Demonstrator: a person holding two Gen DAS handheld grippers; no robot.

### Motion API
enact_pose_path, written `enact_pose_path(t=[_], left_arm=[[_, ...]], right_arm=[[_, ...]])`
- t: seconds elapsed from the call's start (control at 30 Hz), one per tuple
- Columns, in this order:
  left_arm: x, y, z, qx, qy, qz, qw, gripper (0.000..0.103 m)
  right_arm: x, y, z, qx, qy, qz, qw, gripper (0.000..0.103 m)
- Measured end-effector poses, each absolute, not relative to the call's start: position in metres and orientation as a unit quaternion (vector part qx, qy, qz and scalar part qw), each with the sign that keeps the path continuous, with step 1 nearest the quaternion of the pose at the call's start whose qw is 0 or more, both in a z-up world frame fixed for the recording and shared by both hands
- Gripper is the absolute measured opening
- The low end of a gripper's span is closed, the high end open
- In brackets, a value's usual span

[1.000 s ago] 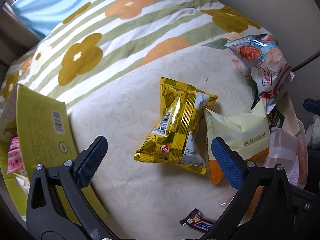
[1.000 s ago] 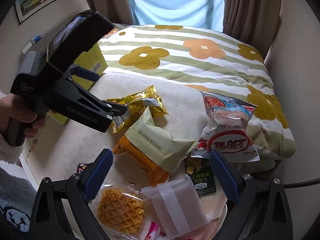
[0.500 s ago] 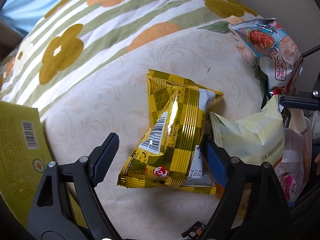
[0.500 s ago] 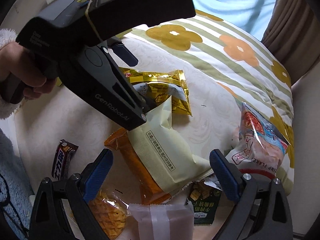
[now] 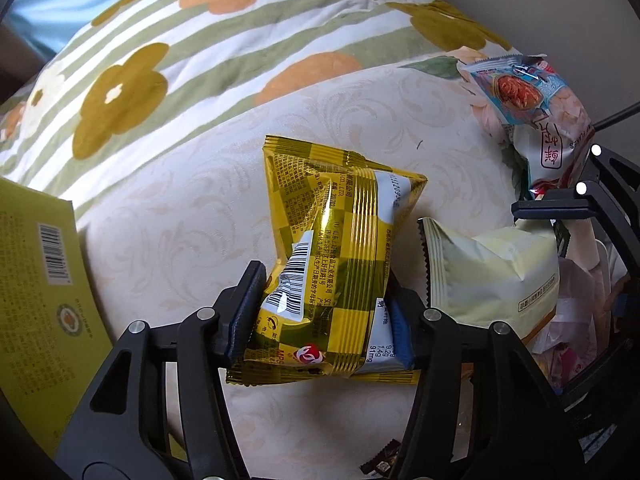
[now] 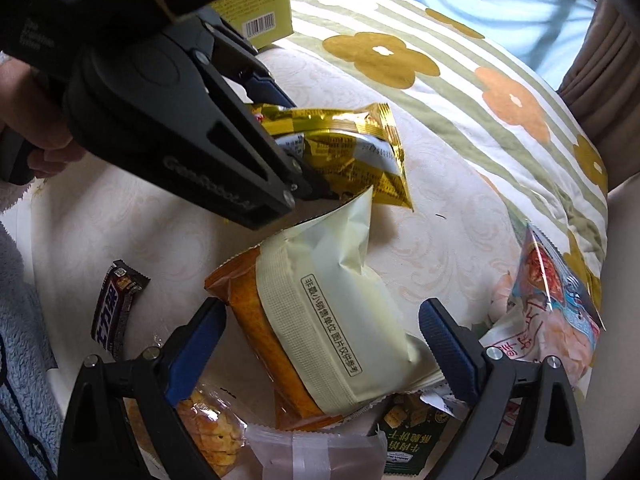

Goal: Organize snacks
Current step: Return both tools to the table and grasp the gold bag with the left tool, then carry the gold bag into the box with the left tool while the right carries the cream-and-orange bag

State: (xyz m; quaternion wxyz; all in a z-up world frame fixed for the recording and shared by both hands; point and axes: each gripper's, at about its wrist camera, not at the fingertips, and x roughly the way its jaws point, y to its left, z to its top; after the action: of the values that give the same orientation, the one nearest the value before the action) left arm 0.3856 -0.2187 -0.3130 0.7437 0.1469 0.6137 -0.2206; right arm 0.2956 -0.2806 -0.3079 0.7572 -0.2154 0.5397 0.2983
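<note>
Step in hand: picking up the first snacks from the bed (image 5: 168,240), 1 per gripper. Left gripper (image 5: 324,292) points steeply down with its jaws just closing, and now pinches the gold pack (image 5: 340,248) at its near end. Foil looks creased between the blue pads, pack resting on the cream cover and touching the pale pack (image 6: 332,312) beside it. Right gripper (image 6: 322,312) is spread wide and straddles the pale pack with a pad on each side, neither seeming to press yet, so nothing is held there.

Next move, as a judgement: lift the gold pack straight up so that it clears the pale pack's top flap, which lies against it, then carry it toward the green box (image 5: 36,280) at the left, probably the place for sorted snacks. For the right side, lower a little and close across the pack's middle, not its slippery sealed edge. Risk: soft puffed bags slipping or dragging a neighbour along.

Counted, largest first:
- 1 bed with 1 flowered quilt (image 5: 200,52)
- 1 green box
- 1 shrimp bag (image 6: 560,308), at the right edge
- 1 pale pack with an orange side
- 1 gold pack
- 1 waffle pack (image 6: 208,432)
- 1 clear taped pack (image 6: 312,456)
- 1 green cracker pack (image 6: 404,420), partly covered
- 1 chocolate bar (image 6: 114,312), apart at the left

So 7 snacks in view, 2 grippers.
</note>
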Motion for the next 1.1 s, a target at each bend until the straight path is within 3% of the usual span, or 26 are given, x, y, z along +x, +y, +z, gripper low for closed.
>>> enact_pose_path(t=[0.2, 0.43, 0.67, 1.1], left_arm=[[0.386, -0.205, -0.307, 0.138, 0.611, -0.208, 0.751, 0.052], [0.387, -0.197, -0.300, 0.135, 0.606, -0.196, 0.759, 0.052], [0.382, -0.197, -0.293, 0.136, 0.598, -0.193, 0.766, 0.052], [0.368, -0.183, -0.246, 0.113, 0.564, -0.169, 0.800, 0.052]], right_arm=[[0.297, -0.274, -0.318, -0.249, 0.539, 0.306, 0.744, 0.095], [0.300, -0.272, -0.325, -0.271, 0.542, 0.296, 0.739, 0.075], [0.300, -0.273, -0.319, -0.271, 0.532, 0.295, 0.746, 0.063], [0.301, -0.277, -0.273, -0.243, 0.489, 0.288, 0.787, 0.063]])
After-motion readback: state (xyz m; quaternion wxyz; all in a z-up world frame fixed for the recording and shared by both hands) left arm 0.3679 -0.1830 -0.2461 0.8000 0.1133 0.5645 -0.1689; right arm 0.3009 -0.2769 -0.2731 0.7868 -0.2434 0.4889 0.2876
